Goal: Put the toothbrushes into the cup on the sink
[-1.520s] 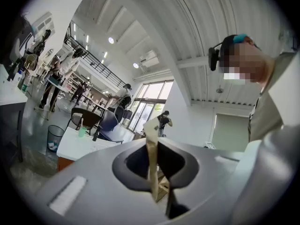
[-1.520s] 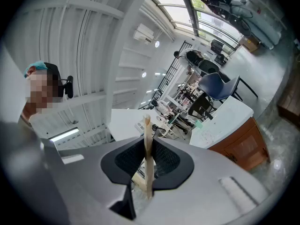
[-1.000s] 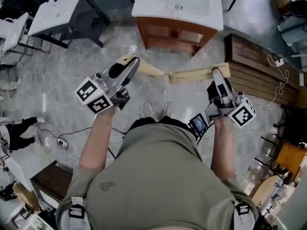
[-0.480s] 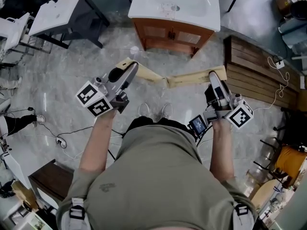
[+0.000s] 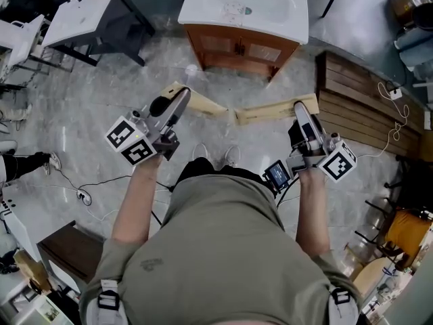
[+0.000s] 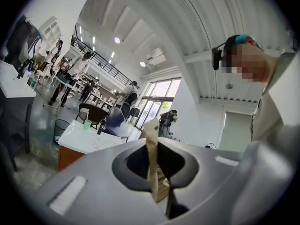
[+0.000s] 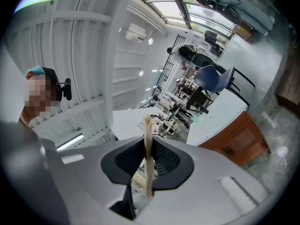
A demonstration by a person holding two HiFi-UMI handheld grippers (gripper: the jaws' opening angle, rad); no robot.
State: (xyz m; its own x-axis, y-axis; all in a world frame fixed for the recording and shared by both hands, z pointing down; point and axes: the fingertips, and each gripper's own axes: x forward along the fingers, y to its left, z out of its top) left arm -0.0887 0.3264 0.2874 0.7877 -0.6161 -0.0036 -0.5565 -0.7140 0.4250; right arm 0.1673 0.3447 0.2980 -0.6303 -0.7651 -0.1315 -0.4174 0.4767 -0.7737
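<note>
Currently, left tool (image 6: 151, 124) and right tool (image 7: 147, 121): jaws together, empty; sink (image 5: 197, 9) at upper centre, well apart. Toothbrushes unseen; presumably light, stiff, slick; take hold mid-handle.

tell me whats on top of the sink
A green cup stands on the white sink, beside a dark upright thing, perhaps the tap. What the cup holds is too small to tell.

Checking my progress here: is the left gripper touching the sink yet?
Apart. In the head view, a stretch of floor shows between the left gripper and the sink.
</note>
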